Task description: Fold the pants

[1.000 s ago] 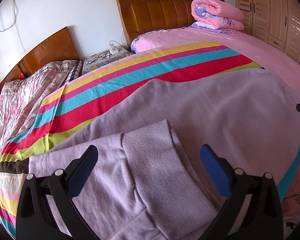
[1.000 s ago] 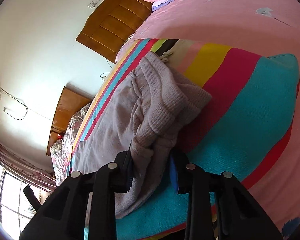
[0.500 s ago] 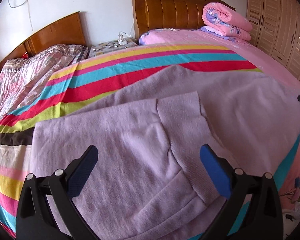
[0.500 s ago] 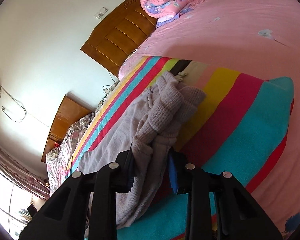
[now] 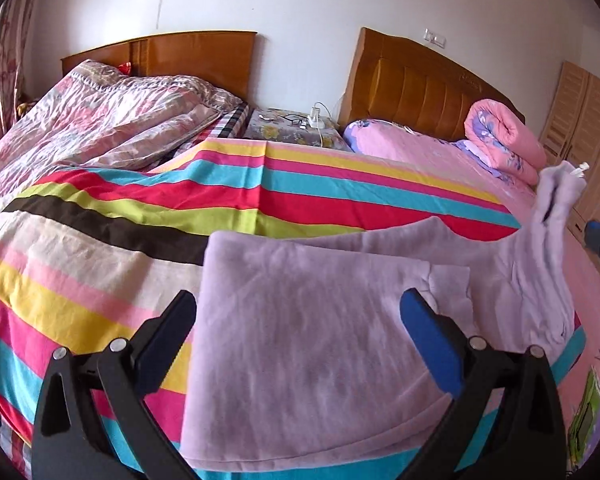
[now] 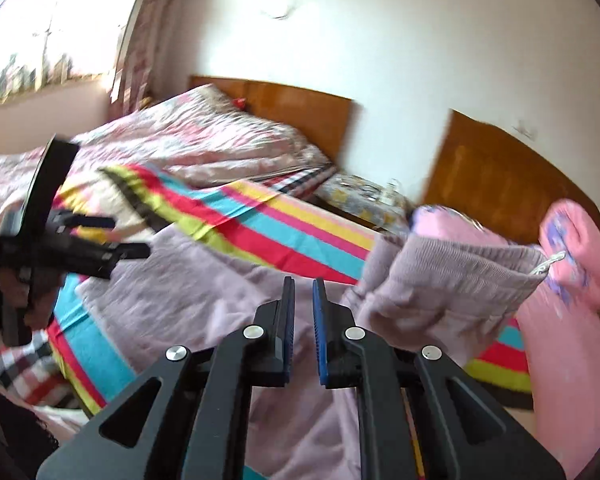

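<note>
The lilac pants [image 5: 320, 360] lie spread on the bed's striped sheet [image 5: 140, 200] under the left gripper [image 5: 296, 312]. Its jaws stand wide and empty, probably ready to pinch the near edge. The right gripper [image 6: 303, 284] has just been closing to a narrow slit with nothing between its jaws, and the ribbed waistband [image 6: 452, 276] hangs aloft beside it, apparently let go mid-fold.

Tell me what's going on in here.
A person with a gripper in each hand is folding lilac pants on a bed's striped sheet. The left gripper hovers open over the flat folded part. The right gripper has just been closing its jaws; they stand nearly together with nothing between them. The waistband end is up off the bed to its right, blurred, so the fold looks unfinished.
</note>
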The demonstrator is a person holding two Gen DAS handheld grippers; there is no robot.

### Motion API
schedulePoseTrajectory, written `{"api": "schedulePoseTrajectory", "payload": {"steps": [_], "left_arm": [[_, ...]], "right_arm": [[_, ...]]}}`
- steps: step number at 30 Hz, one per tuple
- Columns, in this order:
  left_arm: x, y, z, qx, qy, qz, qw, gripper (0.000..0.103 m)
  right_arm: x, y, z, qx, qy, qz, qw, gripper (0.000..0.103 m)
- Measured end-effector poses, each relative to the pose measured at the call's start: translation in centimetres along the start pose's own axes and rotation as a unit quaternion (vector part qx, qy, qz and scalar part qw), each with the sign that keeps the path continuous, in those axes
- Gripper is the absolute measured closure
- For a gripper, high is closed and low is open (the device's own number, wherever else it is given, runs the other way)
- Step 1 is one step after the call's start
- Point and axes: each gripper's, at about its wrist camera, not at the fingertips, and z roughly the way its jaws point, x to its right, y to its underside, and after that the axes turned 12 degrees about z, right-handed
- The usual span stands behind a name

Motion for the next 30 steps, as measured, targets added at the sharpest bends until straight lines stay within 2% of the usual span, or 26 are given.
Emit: {"api": "schedulePoseTrajectory", "payload": {"steps": [2,4,5,7,8,9,11,12,14,16,17,21,22,24,25,28,30], "left_arm": [[-1.7,0.8,-0.9,0.000,-0.003,-0.022,0.9998,0.001],[-2.7,1.7,-1.7,-0.005,-0.015,-0.033,0.9993,0.001],[-2.9,2.2,-2.0,-0.007,-0.018,-0.033,0.9993,0.001],[-2.7,3.1,-2.5,-0.010,-0.016,-0.030,0.9994,0.001],[-2.4,3.4,-2.5,-0.011,-0.010,-0.027,0.9995,0.001],[-2.0,3.5,-2.3,-0.013,-0.002,-0.023,0.9997,0.001],[-0.6,3.2,-1.4,-0.019,0.013,-0.011,0.9997,0.001],[0.3,2.9,-0.8,-0.020,0.024,-0.001,0.9995,0.001],[2.2,2.2,0.2,-0.022,0.050,0.016,0.9984,0.001],[3.7,1.5,1.4,-0.026,0.073,0.027,0.9967,0.001],[4.4,1.1,2.0,-0.028,0.085,0.031,0.9955,0.001],[5.6,0.5,3.8,-0.045,0.134,0.021,0.9897,0.001],[5.7,0.4,4.1,-0.047,0.141,0.017,0.9887,0.001],[5.6,0.5,4.3,-0.046,0.146,0.014,0.9881,0.001],[5.5,0.6,4.3,-0.044,0.149,0.012,0.9878,0.001],[4.4,0.9,4.3,-0.042,0.153,-0.002,0.9873,0.001],[3.7,0.8,4.4,-0.043,0.155,-0.009,0.9869,0.001]], "right_arm": [[-5.8,1.6,2.8,-0.048,-0.040,-0.075,0.995,0.094],[-8.9,4.2,4.7,-0.092,-0.069,-0.117,0.986,0.094],[-9.5,5.2,4.7,-0.100,-0.078,-0.119,0.985,0.094],[-8.3,6.3,4.2,-0.108,-0.096,-0.080,0.986,0.093],[-7.3,6.3,3.7,-0.107,-0.099,-0.053,0.988,0.087],[-6.2,6.3,3.2,-0.100,-0.097,-0.029,0.990,0.083],[-3.8,6.0,1.9,-0.078,-0.086,0.008,0.993,0.065],[-2.4,5.7,1.3,-0.067,-0.070,0.020,0.995,0.059],[0.1,5.0,0.6,-0.054,-0.027,0.030,0.998,0.038],[1.8,4.6,1.0,-0.068,0.013,0.011,0.998,0.031],[1.9,4.7,1.5,-0.086,0.035,-0.018,0.996,0.031],[0.9,6.7,4.3,-0.151,0.096,-0.163,0.970,0.031],[0.5,7.6,5.2,-0.161,0.116,-0.204,0.959,0.031],[-0.6,9.5,7.1,-0.184,0.161,-0.292,0.925,0.031],[-1.0,10.4,7.9,-0.190,0.170,-0.323,0.911,0.031],[-2.0,12.1,9.9,-0.199,0.191,-0.377,0.884,0.032],[-2.2,12.0,10.9,-0.187,0.211,-0.393,0.875,0.031]]}}
